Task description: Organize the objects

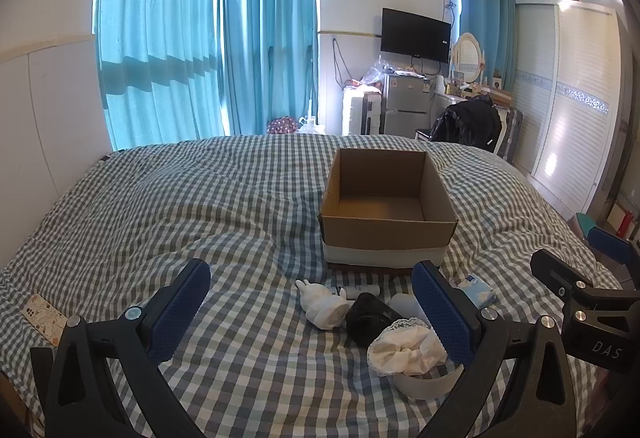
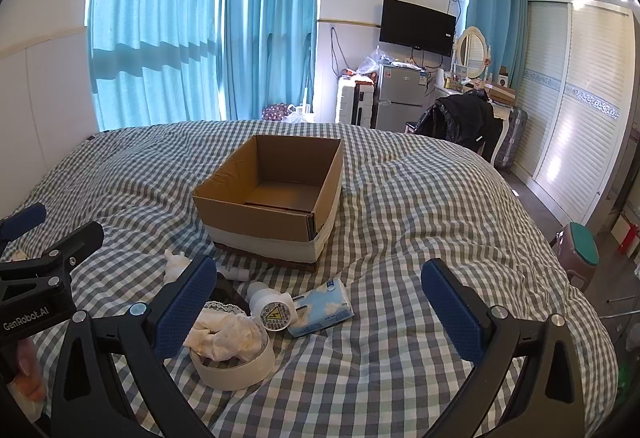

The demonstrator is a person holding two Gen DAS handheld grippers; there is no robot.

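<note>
An open, empty cardboard box (image 1: pixel 386 226) stands on the checked bedspread; it also shows in the right wrist view (image 2: pixel 256 220). In front of it lie a white rabbit figure (image 1: pixel 324 304), a black object (image 1: pixel 370 320), a white lace cloth (image 1: pixel 406 348) on a roll of tape (image 2: pixel 236 370), a white plug-in device (image 2: pixel 270 306), a small white tube (image 1: pixel 362 290) and a blue tissue pack (image 2: pixel 320 308). My left gripper (image 1: pixel 312 312) is open, low over the rabbit and black object. My right gripper (image 2: pixel 318 308) is open over the tissue pack.
A phone in a patterned case (image 1: pixel 44 316) lies at the bed's left edge. Beyond the bed stand blue curtains (image 1: pixel 208 37), a small fridge (image 1: pixel 406 103), a chair with a black jacket (image 1: pixel 468 123) and a white wardrobe (image 2: pixel 576 109). A bin with a green lid (image 2: pixel 580 250) stands right of the bed.
</note>
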